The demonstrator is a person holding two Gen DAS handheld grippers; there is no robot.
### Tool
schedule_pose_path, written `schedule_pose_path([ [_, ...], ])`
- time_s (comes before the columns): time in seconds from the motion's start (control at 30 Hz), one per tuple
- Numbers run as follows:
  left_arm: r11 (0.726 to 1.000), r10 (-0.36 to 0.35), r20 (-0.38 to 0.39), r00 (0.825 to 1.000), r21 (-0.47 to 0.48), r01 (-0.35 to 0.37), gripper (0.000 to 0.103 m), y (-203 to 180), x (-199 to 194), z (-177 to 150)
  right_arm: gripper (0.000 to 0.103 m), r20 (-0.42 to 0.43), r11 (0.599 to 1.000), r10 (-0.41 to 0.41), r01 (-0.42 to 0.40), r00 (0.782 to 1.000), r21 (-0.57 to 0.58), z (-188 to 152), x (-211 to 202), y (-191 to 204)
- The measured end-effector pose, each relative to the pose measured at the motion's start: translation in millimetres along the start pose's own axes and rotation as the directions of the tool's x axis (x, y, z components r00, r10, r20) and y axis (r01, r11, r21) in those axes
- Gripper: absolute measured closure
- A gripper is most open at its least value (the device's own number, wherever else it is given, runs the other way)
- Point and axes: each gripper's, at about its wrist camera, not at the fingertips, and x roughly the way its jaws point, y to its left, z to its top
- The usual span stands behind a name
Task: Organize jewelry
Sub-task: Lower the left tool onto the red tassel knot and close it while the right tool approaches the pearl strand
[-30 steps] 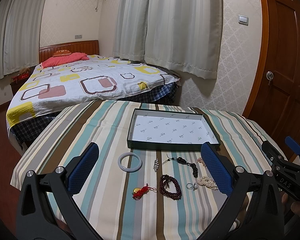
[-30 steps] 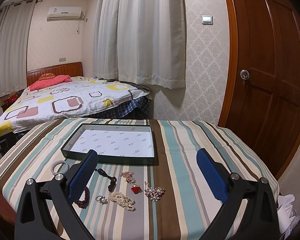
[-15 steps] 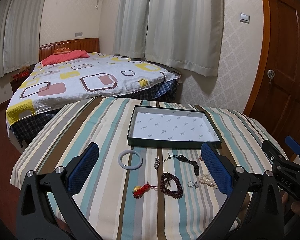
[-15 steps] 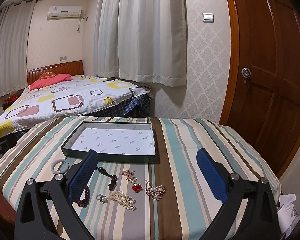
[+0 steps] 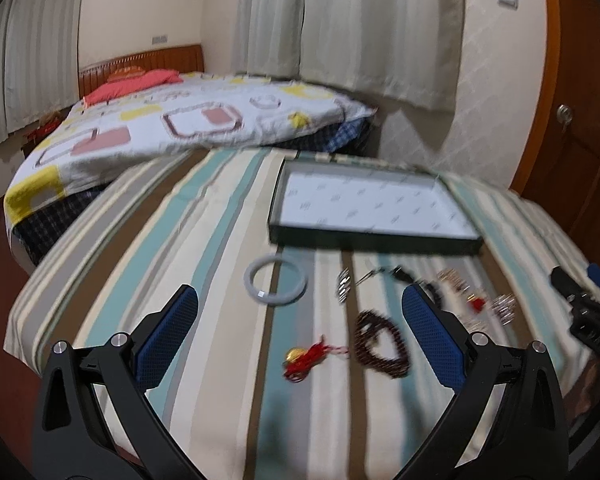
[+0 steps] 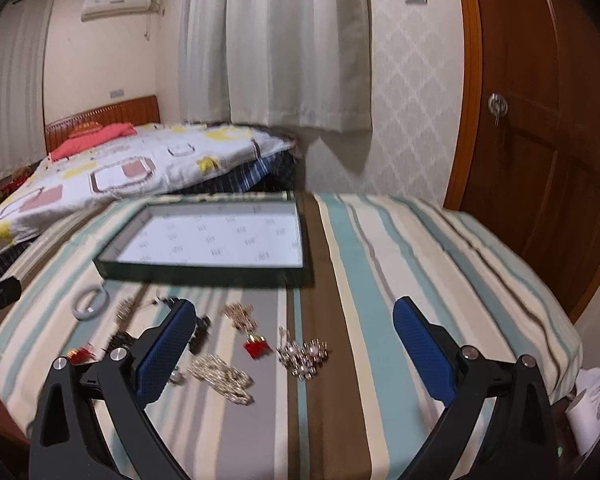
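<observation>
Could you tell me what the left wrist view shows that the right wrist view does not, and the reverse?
Only the left wrist view shows the dark bead bracelet whole and the right gripper at its edge. Only the right wrist view shows the air conditioner and the pearl bracelet. Both show the empty tray, the pale bangle, the bed and the striped cloth.

A bedroom with cream patterned wallpaper (image 6: pixel 412 92): a bed (image 5: pixel 188 128) with a wooden headboard (image 6: pixel 100 118), a red pillow (image 5: pixel 134 82) and a white cover printed with yellow and pink squares stands beyond the striped tabletop (image 6: pixel 380 248). Pale curtains (image 6: pixel 276 40) hang behind it, an air conditioner (image 6: pixel 118 4) is mounted high at left, and a brown wooden door (image 6: pixel 540 120) closes the right side.
</observation>
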Motion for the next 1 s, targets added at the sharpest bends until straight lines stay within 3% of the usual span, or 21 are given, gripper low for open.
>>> schedule_pose_path([
  [0.27,0.999,0.011,-0.179,0.984,-0.034,-0.017,0.003,19,60,-25,0.007,-0.095,1.000,0.020,-0.019,0.995,0.014,-22,35,-1],
  [0.43,1.000,0.001,-0.222,0.975,-0.026,-0.008,0.006,15,73,-33,0.007,-0.131,1.000,0.028,-0.027,0.991,0.015,-27,46,0],
  [0.6,1.000,-0.021,-0.270,0.963,-0.028,0.014,0.024,13,86,-40,0.007,-0.154,0.999,0.032,-0.029,0.988,0.021,-30,51,-1],
  [0.73,1.000,-0.017,-0.260,0.965,0.002,0.018,0.025,11,88,-44,0.007,-0.171,0.999,0.036,-0.032,0.985,0.026,-31,55,-2],
  [0.83,0.999,0.017,-0.244,0.970,0.052,-0.005,0.038,6,88,-46,0.007,-0.180,0.999,0.039,-0.034,0.983,0.033,-33,57,-3],
  [0.93,0.998,0.002,-0.232,0.973,0.060,0.012,0.053,5,86,-45,0.007,-0.181,0.999,0.041,-0.035,0.983,0.036,-33,58,-4],
  [1.0,0.998,-0.010,-0.227,0.974,0.057,0.023,0.069,5,85,-45,0.007,-0.186,0.998,0.049,-0.042,0.981,0.043,-33,59,-5],
])
